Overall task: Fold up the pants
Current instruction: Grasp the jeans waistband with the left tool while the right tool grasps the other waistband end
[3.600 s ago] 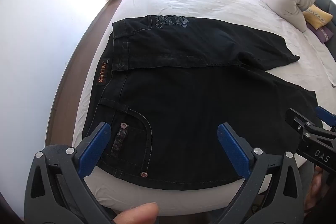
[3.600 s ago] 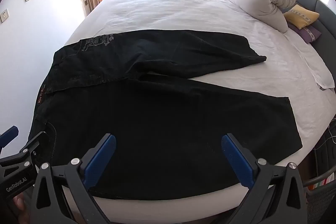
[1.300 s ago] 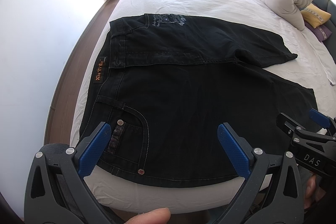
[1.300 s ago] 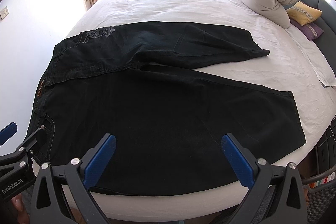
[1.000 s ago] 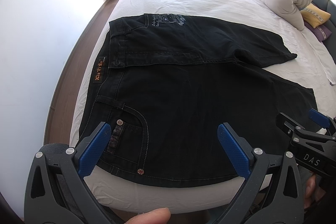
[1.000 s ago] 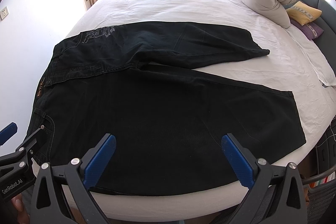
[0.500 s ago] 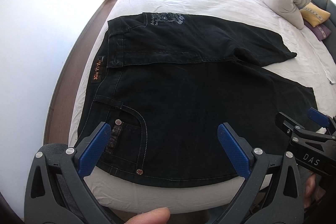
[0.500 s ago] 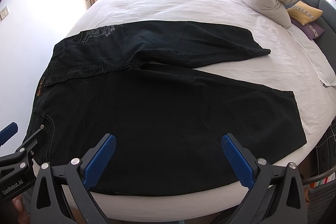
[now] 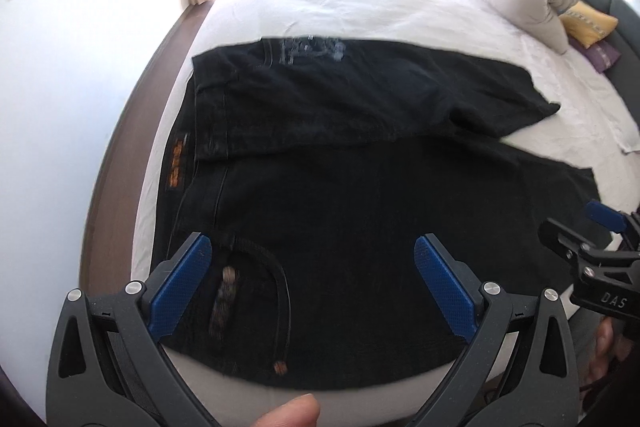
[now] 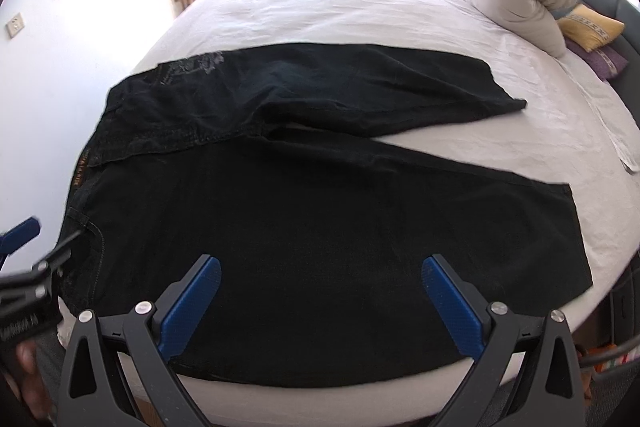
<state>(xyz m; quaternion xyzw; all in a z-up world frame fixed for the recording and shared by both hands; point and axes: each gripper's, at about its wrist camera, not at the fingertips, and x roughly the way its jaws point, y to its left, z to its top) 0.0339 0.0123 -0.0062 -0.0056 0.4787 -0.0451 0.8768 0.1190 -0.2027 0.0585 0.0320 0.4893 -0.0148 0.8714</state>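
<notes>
Pants: I am seeing the black pants (image 10: 320,227) lying flat across the white bed (image 10: 360,19), waistband to my left, legs splayed apart toward the right.
Left gripper (image 9: 312,279): I am holding it wide over the front pocket, gripping nothing.
Right gripper (image 10: 320,299): I am holding it wide over the near leg, also unloaded.
Risk: I am judging that pinching one denim layer only would drag it and leave the fold skewed.
Risk: the near hem is overhanging the bed edge, so a tug could slide everything off.
</notes>
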